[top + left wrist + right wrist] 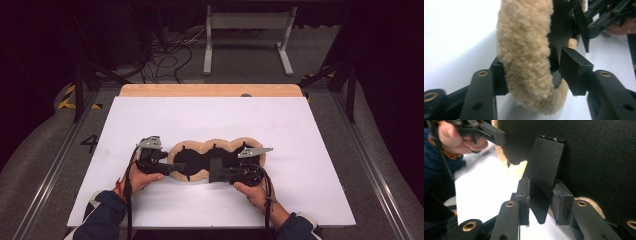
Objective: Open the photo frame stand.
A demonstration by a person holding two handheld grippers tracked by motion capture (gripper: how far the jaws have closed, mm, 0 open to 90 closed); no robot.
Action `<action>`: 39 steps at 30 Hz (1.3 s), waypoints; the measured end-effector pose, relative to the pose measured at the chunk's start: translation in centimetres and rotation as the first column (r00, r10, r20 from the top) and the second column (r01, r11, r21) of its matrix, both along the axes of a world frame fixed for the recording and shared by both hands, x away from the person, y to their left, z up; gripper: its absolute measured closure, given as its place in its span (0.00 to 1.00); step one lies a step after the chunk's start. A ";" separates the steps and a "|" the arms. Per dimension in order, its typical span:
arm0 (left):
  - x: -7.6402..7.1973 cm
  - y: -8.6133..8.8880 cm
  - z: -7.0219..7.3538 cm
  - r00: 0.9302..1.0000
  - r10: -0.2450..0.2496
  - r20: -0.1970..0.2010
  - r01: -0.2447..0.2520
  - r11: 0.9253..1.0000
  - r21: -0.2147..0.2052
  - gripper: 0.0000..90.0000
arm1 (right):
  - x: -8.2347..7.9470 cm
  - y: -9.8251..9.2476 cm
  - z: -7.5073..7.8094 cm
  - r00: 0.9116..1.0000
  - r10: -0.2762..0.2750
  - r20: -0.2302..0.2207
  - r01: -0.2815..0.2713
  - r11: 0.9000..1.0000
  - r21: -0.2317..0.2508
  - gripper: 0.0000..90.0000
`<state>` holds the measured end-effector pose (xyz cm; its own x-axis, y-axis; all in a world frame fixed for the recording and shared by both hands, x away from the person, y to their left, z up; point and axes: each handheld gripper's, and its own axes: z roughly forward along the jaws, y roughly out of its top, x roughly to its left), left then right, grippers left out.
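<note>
The bench is covered with a white sheet, with a strip of bare wood along the far edge, and the room around it is dark. Nearest to me are two forearms in dark blue sleeves, each hand with a hand-held gripper.

The left hand-held gripper has its jaws on both sides of the woolly rim at the left end of a fleece pad. In the left gripper view the jaws stand close to the rim, one against the wool, but I cannot tell if they really press it.

The right hand-held gripper is pressed together on a thin black tab at the near edge of the pad.

The pad lies flat in the middle of the bench, black inside with a tan, curly border, and shaped like three joined lobes. I think it is light and floppy and would sag between the two grips. The thick border looks like the safest place to hold; the tab looks smooth and may slip.

Beyond the bench, cables lie on the grey floor beside a white metal stand.
</note>
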<state>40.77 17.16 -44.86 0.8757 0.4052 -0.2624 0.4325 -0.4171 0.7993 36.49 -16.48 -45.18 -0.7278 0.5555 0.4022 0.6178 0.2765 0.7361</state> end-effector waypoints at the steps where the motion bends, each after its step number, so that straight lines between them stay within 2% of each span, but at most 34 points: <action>1: -0.3 0.0 0.1 1.000 0.002 -0.002 -0.002 1.000 0.000 0.54 | -0.1 0.1 0.1 1.000 0.000 0.009 0.000 1.000 -0.014 0.78; 2: -0.5 0.1 0.3 1.000 -0.007 0.027 0.006 1.000 0.011 0.55 | -0.2 0.1 0.1 1.000 0.000 0.020 0.000 1.000 -0.024 0.78; 5: -0.8 0.0 0.5 0.999 -0.008 0.045 0.007 1.000 0.026 0.57 | -0.5 0.2 0.1 0.999 -0.002 0.035 0.003 0.999 -0.037 0.78; 6: -0.9 -0.1 0.6 0.998 -0.006 0.064 0.004 0.999 0.034 0.57 | -0.5 0.2 0.1 0.999 -0.002 0.039 0.003 0.999 -0.040 0.78; 8: -1.3 -0.3 0.8 0.997 0.012 0.078 -0.015 0.999 0.039 0.57 | -0.7 0.2 0.1 0.999 -0.003 0.044 0.005 0.999 -0.046 0.79; 11: -2.0 -0.6 1.2 0.990 0.024 0.137 -0.034 0.997 0.072 0.57 | -0.6 0.0 -0.2 1.000 0.005 0.016 -0.004 1.000 -0.020 0.82; 16: -2.2 -0.7 1.3 0.986 0.032 0.163 -0.047 0.995 0.084 0.57 | -0.7 -0.1 -0.1 1.000 0.010 0.012 -0.010 1.000 -0.008 0.81; 19: -2.5 -1.1 1.6 0.974 0.041 0.222 -0.067 0.992 0.111 0.56 | -0.9 -0.1 0.1 1.000 0.011 0.011 -0.011 1.000 -0.003 0.80; 21: -2.9 -1.4 1.8 0.961 0.049 0.270 -0.088 0.987 0.136 0.56 | -0.9 -0.2 0.1 1.000 0.013 0.006 -0.014 1.000 0.006 0.80; 23: -3.2 -1.6 2.0 0.953 0.054 0.299 -0.100 0.985 0.143 0.56 | -0.9 -0.3 0.1 1.000 0.004 0.003 -0.004 1.000 0.008 0.80; 24: -3.2 -1.6 2.0 0.953 0.054 0.299 -0.100 0.985 0.143 0.56 | -0.9 -0.3 0.1 1.000 0.004 0.003 -0.004 1.000 0.008 0.80; 25: -3.3 -1.7 2.0 0.950 0.054 0.309 -0.103 0.984 0.145 0.56 | -0.9 -0.3 0.1 1.000 0.003 0.001 -0.003 1.000 0.012 0.80; 27: -3.3 -1.6 1.8 0.952 0.053 0.302 -0.100 0.984 0.144 0.56 | -1.0 -0.3 0.2 1.000 0.002 0.008 -0.001 1.000 -0.004 0.77; 28: -3.3 -1.5 1.7 0.955 0.051 0.291 -0.096 0.985 0.143 0.56 | -1.1 -0.2 0.2 1.000 0.001 0.009 -0.001 1.000 -0.004 0.75; 30: -3.3 -1.4 1.6 0.956 0.047 0.289 -0.091 0.986 0.141 0.57 | -1.2 -0.1 0.2 1.000 0.001 0.016 -0.001 1.000 -0.014 0.74; 31: -3.3 -1.4 1.5 0.957 0.042 0.289 -0.083 0.988 0.132 0.57 | -1.3 0.0 0.3 1.000 0.002 0.030 -0.001 0.999 -0.033 0.74; 33: -3.6 -1.3 1.6 0.952 0.031 0.304 -0.072 0.989 0.127 0.58 | -1.6 0.0 0.5 0.999 0.012 0.051 -0.009 0.998 -0.064 0.75; 35: -3.8 -1.2 1.6 0.950 0.022 0.311 -0.064 0.990 0.124 0.59 | -1.7 -0.4 0.6 0.998 0.015 0.053 -0.012 0.998 -0.063 0.76; 39: -4.0 -1.2 1.5 0.951 0.018 0.308 -0.060 0.990 0.129 0.60 | -2.3 -1.6 1.4 0.996 0.007 0.084 -0.001 0.998 -0.066 0.81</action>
<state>36.77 16.01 -43.35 0.8880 0.4537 0.0748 0.1947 -0.5183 0.8327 34.21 -18.05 -43.78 -0.7600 0.5757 0.3016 0.5529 0.3287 0.7657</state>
